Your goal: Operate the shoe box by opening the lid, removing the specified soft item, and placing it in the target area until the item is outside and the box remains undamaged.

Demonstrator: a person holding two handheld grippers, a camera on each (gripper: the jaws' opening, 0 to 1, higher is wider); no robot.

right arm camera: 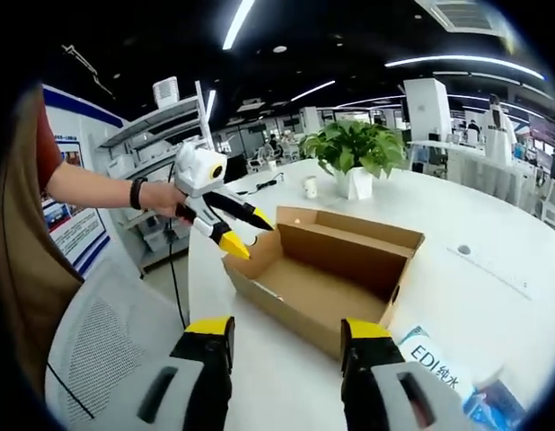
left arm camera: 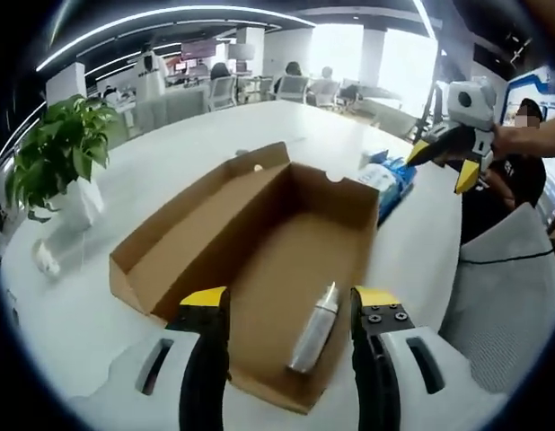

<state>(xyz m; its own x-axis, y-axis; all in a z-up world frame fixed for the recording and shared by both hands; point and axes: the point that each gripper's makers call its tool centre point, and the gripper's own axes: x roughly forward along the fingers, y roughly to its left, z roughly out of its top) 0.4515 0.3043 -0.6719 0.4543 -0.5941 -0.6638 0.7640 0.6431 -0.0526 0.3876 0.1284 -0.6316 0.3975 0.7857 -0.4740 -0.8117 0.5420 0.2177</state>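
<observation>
Shoe box (left arm camera: 259,260) lid open, silver bottle (left arm camera: 315,328) inside (lying flat); left gripper (left arm camera: 291,301) & right gripper (right arm camera: 286,334) both spread, empty, near box.

Only one label reads clearly: "EDI" with Chinese characters for pure water, printed in blue on the white-and-blue packet (right arm camera: 436,368) lying on the bench (right arm camera: 493,269) at five o'clock in the right gripper view. The wall poster's (right arm camera: 75,215) print at nine o'clock is too small to read.

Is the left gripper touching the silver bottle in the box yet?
Apart. In the right gripper view the left gripper hangs open above the box's near corner, outside it. In the left gripper view the bottle lies on the box floor between the jaws, unheld.
</observation>
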